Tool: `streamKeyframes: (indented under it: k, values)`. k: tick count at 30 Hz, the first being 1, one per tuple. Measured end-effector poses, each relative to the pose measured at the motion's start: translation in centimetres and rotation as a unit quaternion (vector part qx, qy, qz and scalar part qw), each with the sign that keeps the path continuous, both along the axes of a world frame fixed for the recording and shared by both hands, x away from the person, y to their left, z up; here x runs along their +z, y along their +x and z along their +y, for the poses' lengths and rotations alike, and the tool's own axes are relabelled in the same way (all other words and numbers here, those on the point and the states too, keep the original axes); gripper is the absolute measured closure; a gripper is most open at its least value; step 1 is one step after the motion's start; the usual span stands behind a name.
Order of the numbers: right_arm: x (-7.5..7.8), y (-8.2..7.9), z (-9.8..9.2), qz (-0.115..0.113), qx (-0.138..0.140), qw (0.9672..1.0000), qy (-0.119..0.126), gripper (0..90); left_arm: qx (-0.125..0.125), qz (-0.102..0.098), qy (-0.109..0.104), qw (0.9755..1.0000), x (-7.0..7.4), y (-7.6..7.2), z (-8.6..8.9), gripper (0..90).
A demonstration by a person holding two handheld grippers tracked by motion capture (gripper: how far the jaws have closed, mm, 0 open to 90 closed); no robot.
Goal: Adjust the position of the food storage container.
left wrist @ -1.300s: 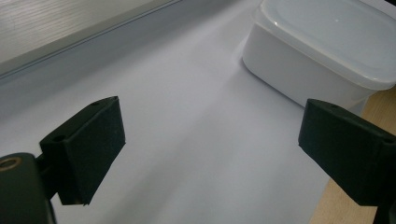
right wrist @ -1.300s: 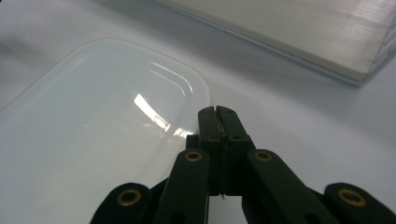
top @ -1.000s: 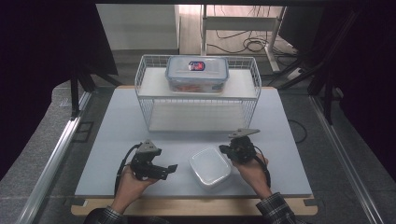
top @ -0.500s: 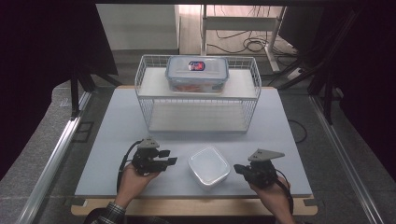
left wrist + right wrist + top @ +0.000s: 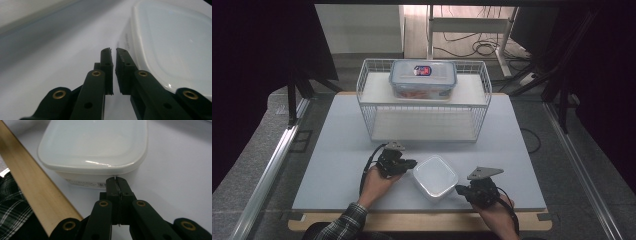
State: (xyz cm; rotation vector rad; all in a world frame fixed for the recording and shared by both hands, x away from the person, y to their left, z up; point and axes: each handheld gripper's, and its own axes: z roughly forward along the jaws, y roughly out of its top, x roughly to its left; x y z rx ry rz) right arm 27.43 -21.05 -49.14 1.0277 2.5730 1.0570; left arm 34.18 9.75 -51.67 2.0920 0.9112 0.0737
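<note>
From the high view, two grippers work a pale bench [image 5: 337,150] that carries two containers and one wire rack: a white lidded tub [image 5: 435,177] lies near the front edge, and a clear box with a blue-rimmed lid [image 5: 423,79] sits on the upper shelf of the white wire rack [image 5: 367,107] farther back. The left gripper [image 5: 413,163] lies just beside the tub's left side, while the right gripper [image 5: 458,189] points at its front right corner; one hand holds each, and a plaid sleeve [image 5: 343,225] enters at the bottom. In the left gripper view, the left gripper [image 5: 113,50] has just been closing, its jaws now all but together with a thin slit and nothing between them, and the tub [image 5: 175,47] runs along their right, just beside the tips. In the right gripper view, the right gripper [image 5: 117,179] has its jaws pressed together, empty, with the tips at the tub's [image 5: 95,145] wall just under the lid rim; whether they touch cannot be told. One wooden edge strip [image 5: 32,187] crosses at left.
</note>
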Motion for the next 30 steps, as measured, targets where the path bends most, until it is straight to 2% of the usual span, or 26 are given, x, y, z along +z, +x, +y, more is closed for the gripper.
streamKeyframes:
  k: [1,6,9,14,23,26,28,30]
  values:
    - [0.0,0.3,0.0,-0.001,-0.003,1.0000,-0.003,89.5,-0.001,-0.002,0.003,1.0000,0.0,0.0,0.0,85.2]
    - [0.1,2.1,0.1,-0.002,-0.014,0.9999,-0.005,89.5,0.005,0.013,0.001,0.9999,0.0,-0.6,0.3,85.5]
    - [0.0,3.4,0.3,-0.005,-0.018,0.9998,-0.002,89.5,0.008,0.015,0.013,0.9998,0.2,-1.4,0.6,84.9]
    - [-0.4,5.3,0.9,-0.006,-0.016,0.9998,0.007,89.6,0.014,0.019,0.010,0.9997,0.5,-2.5,1.4,84.0]
    - [-0.7,7.1,2.5,-0.016,-0.011,0.9998,0.005,89.6,0.015,0.017,0.020,0.9996,0.8,-3.6,2.1,83.0]
    - [-0.7,7.1,2.4,-0.022,-0.007,0.9997,0.004,89.3,0.023,0.004,0.029,0.9993,1.1,-3.8,2.4,76.4]
    - [-0.6,6.9,2.1,-0.029,-0.009,0.9995,0.001,86.9,0.048,-0.013,0.046,0.9977,1.4,-3.8,2.8,61.9]
    - [-0.3,6.8,1.5,-0.025,-0.013,0.9996,0.004,81.0,0.065,-0.025,0.060,0.9958,1.4,-3.7,3.3,52.4]
